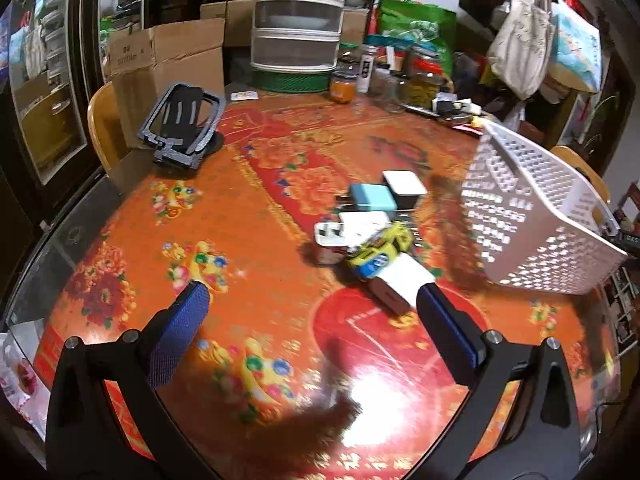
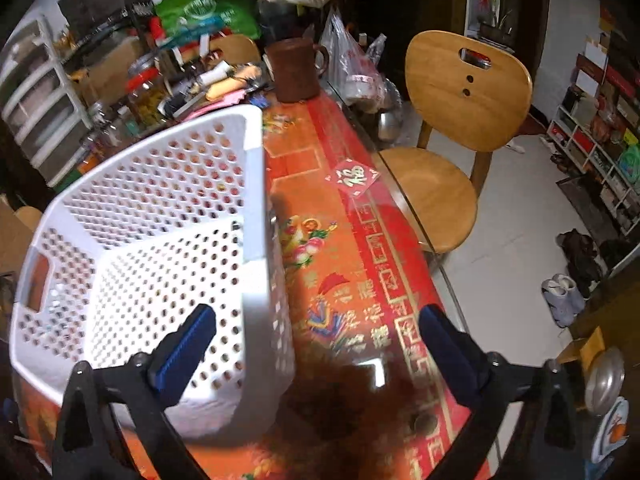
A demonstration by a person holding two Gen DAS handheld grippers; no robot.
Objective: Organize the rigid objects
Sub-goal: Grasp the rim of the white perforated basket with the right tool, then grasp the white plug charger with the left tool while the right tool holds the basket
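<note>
In the left wrist view a cluster of small objects lies mid-table: a yellow-green toy car [image 1: 380,249], a light blue charger [image 1: 372,196], a white and black charger [image 1: 405,186], a white plug adapter [image 1: 331,236] and a white box [image 1: 402,285]. My left gripper [image 1: 312,296] is open and empty, just short of the cluster. A white perforated basket [image 1: 532,216] stands to the right of them. In the right wrist view the basket [image 2: 160,240] looks empty; my right gripper [image 2: 316,320] is open, astride its near right wall.
A dark phone stand [image 1: 182,126] sits at the far left of the table. Jars, a stacked drawer unit [image 1: 298,20] and clutter line the far edge. A brown mug [image 2: 294,70] and wooden chair [image 2: 452,128] are beyond the basket. The table edge [image 2: 420,216] runs on the right.
</note>
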